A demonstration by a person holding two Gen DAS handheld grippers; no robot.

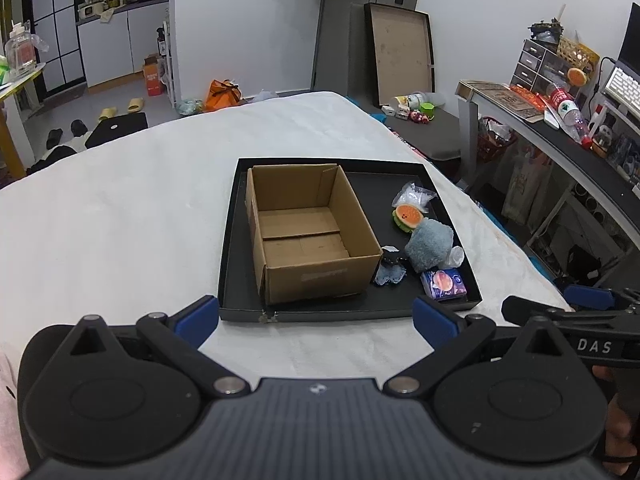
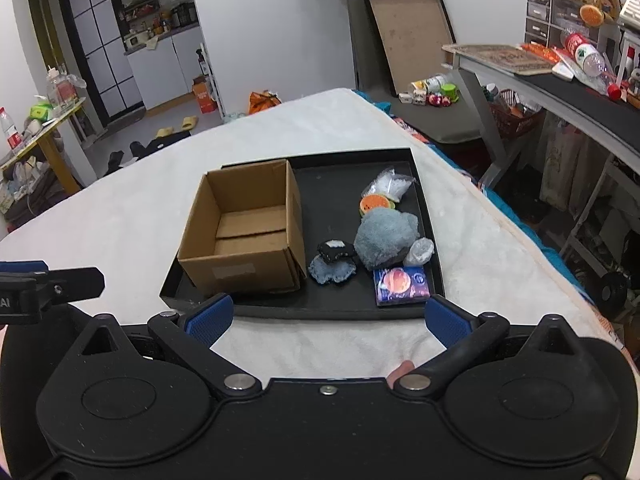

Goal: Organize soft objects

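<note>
The soft things sit in a row along the right side of the tray (image 2: pixel 436 248), and the row runs from near to far. The box (image 2: pixel 244 236) beside them has nothing in it. From the right gripper (image 2: pixel 326 318) the blue pack (image 2: pixel 402 286) lies at about 1 o'clock, nearest. From the left gripper (image 1: pixel 316 320) it lies near 2 o'clock, so the right one looks closer. Both grippers are spread wide and hold nothing.

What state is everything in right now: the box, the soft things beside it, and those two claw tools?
Cardboard box: open, upright, nothing inside.
Grey plush: loose on the tray, outside the box.
Burger toy: on the tray, outside the box.
Tissue pack: flat on the tray, sealed.
Black tray: on the white blanket.
Left gripper: open, holding nothing.
Right gripper: open, holding nothing.
</note>
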